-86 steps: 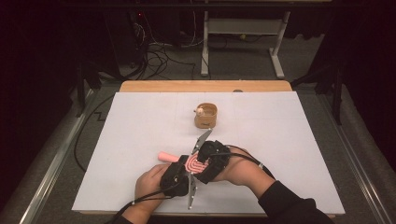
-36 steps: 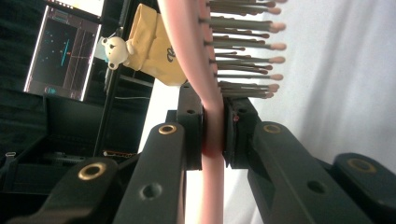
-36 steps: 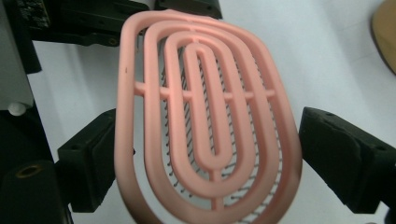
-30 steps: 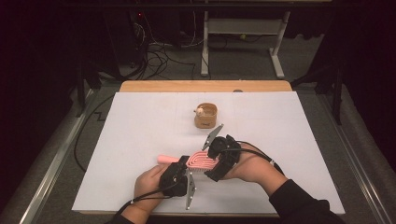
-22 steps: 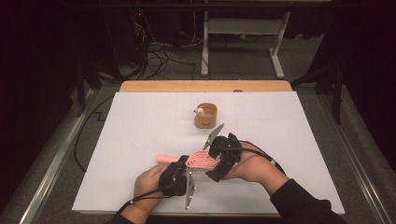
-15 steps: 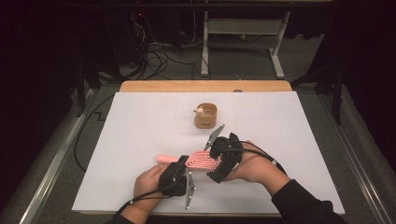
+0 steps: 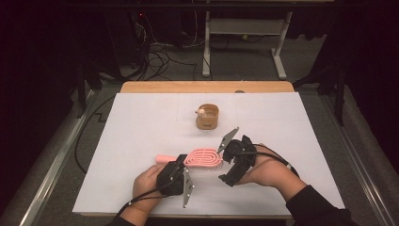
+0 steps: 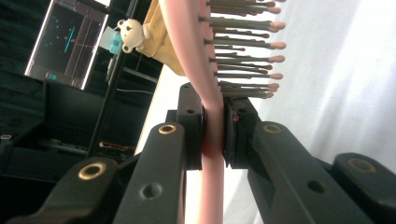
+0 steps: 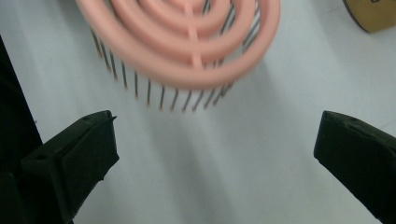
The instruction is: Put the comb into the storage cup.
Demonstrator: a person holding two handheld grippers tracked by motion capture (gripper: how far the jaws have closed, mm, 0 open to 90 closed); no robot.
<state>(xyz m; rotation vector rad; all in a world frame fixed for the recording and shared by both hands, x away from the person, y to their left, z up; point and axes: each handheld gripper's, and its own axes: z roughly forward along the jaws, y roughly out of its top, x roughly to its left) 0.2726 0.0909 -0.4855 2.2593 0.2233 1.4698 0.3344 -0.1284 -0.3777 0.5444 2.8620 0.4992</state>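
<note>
Here is the left gripper [image 7: 175, 175], low on the white tabletop [image 7: 141, 122], its black fingers [image 8: 191, 126] clamped on the pink plastic hairbrush with the ringed open head [image 7: 203, 157]. In the left gripper view the pads squeeze the brush's neck from both sides, right where the handle meets the head, with the dark, pink-tipped bristles [image 8: 243, 46] fanning out just above the grip. The brush is held above the tabletop, lying roughly level; its handle pokes out to the left of the gripper in the high view and its round head points right.

Over to the right gripper [image 7: 230, 165], just beside the brush head on the right. Its fingers [image 9: 70, 154] have just been opening and now stand wide apart, nothing pressed between them. In the right gripper view the pink rings of the head hang above and between the two black tips, clear of both, bristles pointing down at the white surface.

Farther up the tabletop, well apart from both hands, sits a small tan wooden cup with a little white bear figure on its rim [image 7: 207, 116]. The left gripper view catches that bear [image 8: 132, 33] beyond the brush.
</note>
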